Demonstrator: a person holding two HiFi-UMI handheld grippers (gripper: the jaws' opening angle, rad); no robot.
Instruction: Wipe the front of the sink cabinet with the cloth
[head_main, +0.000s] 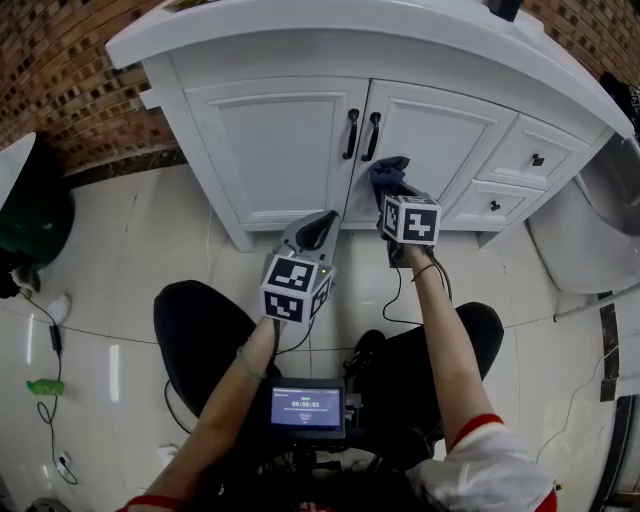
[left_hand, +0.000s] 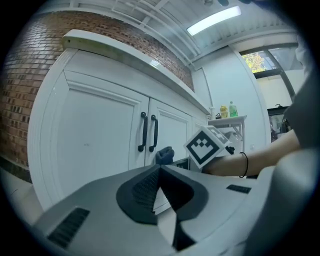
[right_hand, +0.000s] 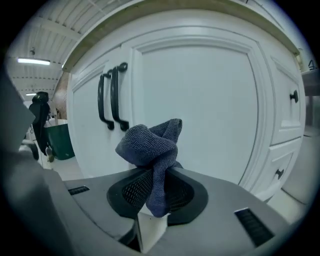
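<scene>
My right gripper (right_hand: 157, 185) is clamped on 1 bunched cloth (right_hand: 150, 142), held close to the right door of the cabinet (head_main: 280, 150), just beside its 2 handles (head_main: 351, 133). My left gripper (left_hand: 160, 175) is closed, holding nothing. I count 2 doors and 2 drawer knobs (head_main: 537, 159). The thin pinch could slip during rubbing, or the cloth could snag a handle.

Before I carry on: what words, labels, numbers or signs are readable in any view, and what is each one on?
No text is legible in any view.
Screen: lines of light print, too small to read.
Bottles in the background: labels too blurred to read.
Marker cubes: black-and-white square patterns only, no words.
Cabinet front and cloth: no print visible.
</scene>
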